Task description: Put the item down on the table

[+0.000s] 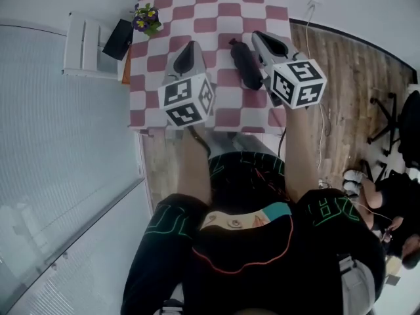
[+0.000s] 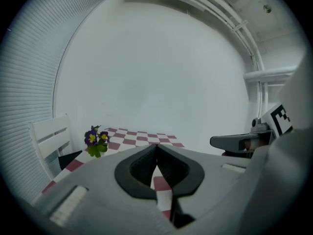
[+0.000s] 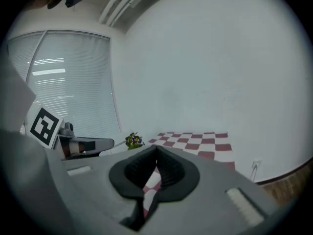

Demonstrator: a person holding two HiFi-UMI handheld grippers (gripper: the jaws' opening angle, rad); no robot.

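Note:
A dark, elongated item [image 1: 244, 65] lies on the red-and-white checkered table [image 1: 223, 8], just left of my right gripper [image 1: 257, 37] and apart from its jaws. In the right gripper view the right gripper [image 3: 156, 149] is shut, its pads meeting with nothing between them. My left gripper [image 1: 191, 45] hovers over the table's near left part. Seen in its own view, the left gripper [image 2: 156, 146] is shut too and holds nothing. Each gripper shows in the other's view, the right gripper [image 2: 239, 142] and the left gripper [image 3: 83, 144].
A small pot of purple and yellow flowers [image 1: 146, 18] stands at the table's left edge. Beside it is a white chair [image 1: 84, 44] with a black object [image 1: 118, 39] on it. Wooden floor [image 1: 341, 77] and a black stand [image 1: 387, 120] lie to the right.

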